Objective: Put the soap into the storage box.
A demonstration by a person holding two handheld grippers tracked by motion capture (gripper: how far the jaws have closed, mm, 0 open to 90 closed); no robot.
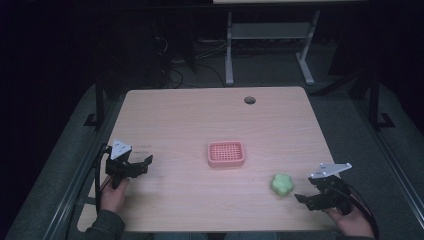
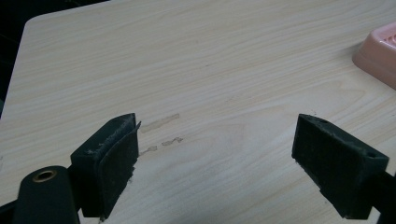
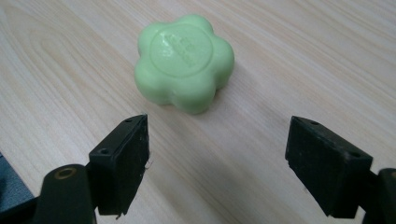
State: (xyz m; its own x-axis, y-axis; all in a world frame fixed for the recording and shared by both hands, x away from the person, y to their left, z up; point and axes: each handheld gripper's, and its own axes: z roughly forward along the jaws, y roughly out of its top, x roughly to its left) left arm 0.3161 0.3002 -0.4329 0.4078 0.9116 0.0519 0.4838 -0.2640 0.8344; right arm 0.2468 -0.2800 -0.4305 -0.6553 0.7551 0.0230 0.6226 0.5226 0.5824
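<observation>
**A:** So where was the soap? I stood right behind the person the whole time.

**B:** The green flower-shaped soap [image 1: 281,184] sat flat on the counter [image 1: 190,120], near right part, just to the left of the right tongs [image 1: 303,199]. Those tongs were spread wide apart, empty, pointed at it, not touching.

**A:** And the left tongs [image 1: 145,164]?

**B:** Also gaping open, nothing between them, hovering over bare wood at the near left. The pink soap dish [image 1: 226,153] was in the middle of the counter, well apart from the soap.
</observation>
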